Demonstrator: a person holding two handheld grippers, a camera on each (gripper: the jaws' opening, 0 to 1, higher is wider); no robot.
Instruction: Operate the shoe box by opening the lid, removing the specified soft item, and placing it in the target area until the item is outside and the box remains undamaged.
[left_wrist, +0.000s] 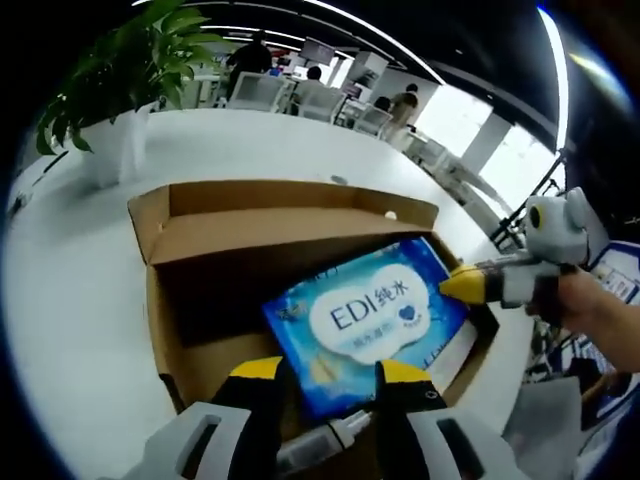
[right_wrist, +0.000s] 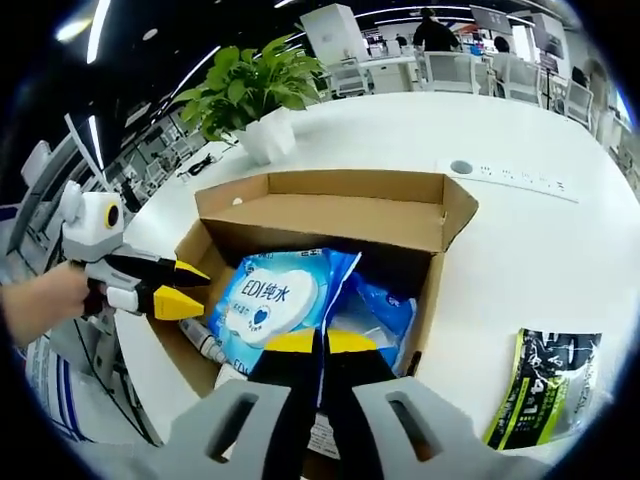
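With the shoe box open on the white worktop, the right hand-held gripper clenches the blue wet-wipes pack still inside, seemingly for lifting; the left hand-held gripper hovers released at the box's near edge.

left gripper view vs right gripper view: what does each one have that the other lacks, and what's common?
Left gripper view: its own jaws, open, astride the near edge of the pack; the right gripper at the pack's far corner, with the hand holding it.
Right gripper view: a green-black packet and a socket strip on the table; a second pack and a tube in the box; the left gripper, open.
Shared: open box, pack, plant, table.
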